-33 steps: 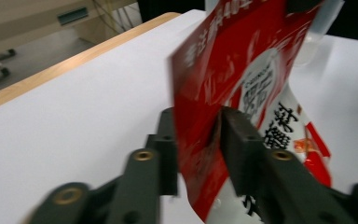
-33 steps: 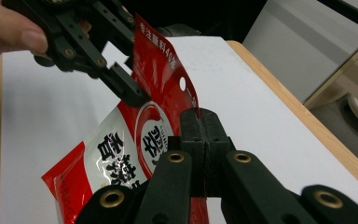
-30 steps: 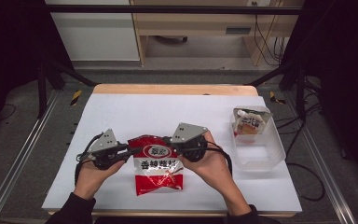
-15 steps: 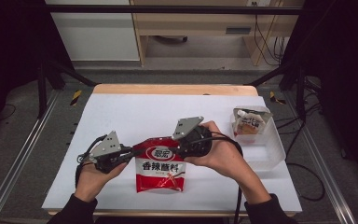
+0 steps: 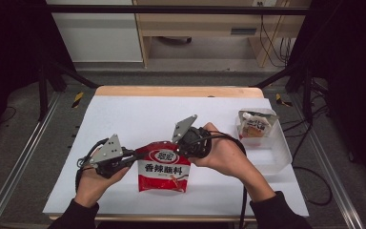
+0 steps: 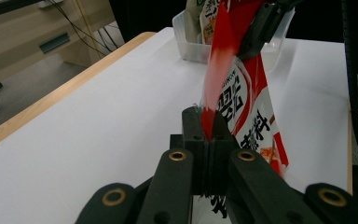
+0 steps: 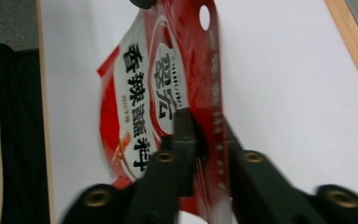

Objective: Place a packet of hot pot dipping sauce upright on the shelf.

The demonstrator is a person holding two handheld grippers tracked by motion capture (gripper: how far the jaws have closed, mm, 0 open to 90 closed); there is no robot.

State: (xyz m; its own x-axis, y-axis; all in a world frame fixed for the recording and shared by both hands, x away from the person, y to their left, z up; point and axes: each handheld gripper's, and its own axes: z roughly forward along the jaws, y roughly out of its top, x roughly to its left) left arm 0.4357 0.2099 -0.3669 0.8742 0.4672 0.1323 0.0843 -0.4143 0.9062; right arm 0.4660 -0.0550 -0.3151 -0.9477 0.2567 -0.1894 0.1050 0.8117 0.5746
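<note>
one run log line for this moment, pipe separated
left hand-held gripper: shut on red packet top left | right hand-held gripper: just reclosed on packet top edge | clear bin: one packet inside

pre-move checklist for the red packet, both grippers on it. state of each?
1. Left gripper shut on the red packet top edge: ok.
2. Right gripper on the packet's top strip: jaws just closing, pads now pinch it: ok.
3. Packet hangs between both grips, lower edge near the table; touching or not: cannot tell.
4. Clear bin open, one packet inside at its far end, room left: ok.
5. Path from packet to bin free of things: ok.
6. Packet intact, no tear seen: ok.
</note>
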